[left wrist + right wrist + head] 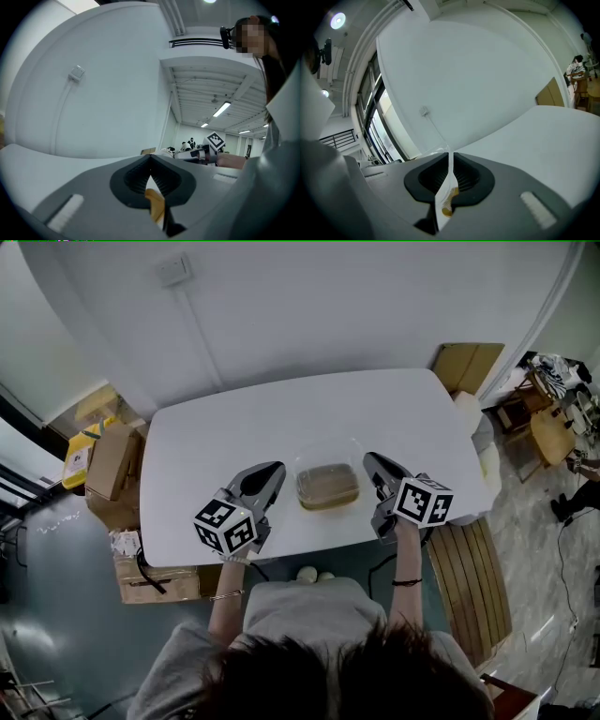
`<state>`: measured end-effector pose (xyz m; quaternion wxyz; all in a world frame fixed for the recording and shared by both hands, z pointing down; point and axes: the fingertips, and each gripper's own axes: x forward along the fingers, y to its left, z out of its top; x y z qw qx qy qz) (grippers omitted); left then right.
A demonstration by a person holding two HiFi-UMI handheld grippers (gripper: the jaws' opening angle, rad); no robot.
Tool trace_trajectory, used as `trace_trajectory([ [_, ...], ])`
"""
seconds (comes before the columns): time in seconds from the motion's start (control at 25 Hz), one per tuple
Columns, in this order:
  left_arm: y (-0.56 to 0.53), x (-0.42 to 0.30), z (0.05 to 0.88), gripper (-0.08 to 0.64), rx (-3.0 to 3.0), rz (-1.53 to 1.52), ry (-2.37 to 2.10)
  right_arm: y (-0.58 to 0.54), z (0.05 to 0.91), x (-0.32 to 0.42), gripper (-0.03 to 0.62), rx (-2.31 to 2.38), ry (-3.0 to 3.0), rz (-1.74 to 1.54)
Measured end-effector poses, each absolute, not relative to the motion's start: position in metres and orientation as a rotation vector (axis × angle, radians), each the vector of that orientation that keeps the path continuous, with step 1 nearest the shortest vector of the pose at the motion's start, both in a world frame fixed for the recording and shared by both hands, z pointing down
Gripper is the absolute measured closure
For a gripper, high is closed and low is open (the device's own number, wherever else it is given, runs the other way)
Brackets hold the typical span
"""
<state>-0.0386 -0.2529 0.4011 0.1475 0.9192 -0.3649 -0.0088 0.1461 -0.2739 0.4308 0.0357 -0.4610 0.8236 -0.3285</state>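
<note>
Your left gripper [269,474] has its jaws pressed together on the left edge of the clear bag [327,486]; the left gripper view shows a yellowish strip of it caught between the pads. Your right gripper [374,463] pinches the opposite edge the same way (a thin clear flap with an orange smear runs down between its pads). The bag, brownish inside, sits between the two grippers at the near half of the white table [234,432]. Cardboard boxes [111,470] stand beside the table's left end.

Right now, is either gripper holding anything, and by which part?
Both hold the clear bag of brown contents: the left gripper pinches its left edge, the right gripper its right edge.
</note>
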Motion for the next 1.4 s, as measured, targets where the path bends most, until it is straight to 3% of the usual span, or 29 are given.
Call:
trace_trajectory([
  [1.4, -0.228, -0.05, 0.353, 0.569, 2.715, -0.142, -1.107, -0.243, 0.35, 0.155, 0.548, -1.246, 2.53, -0.779],
])
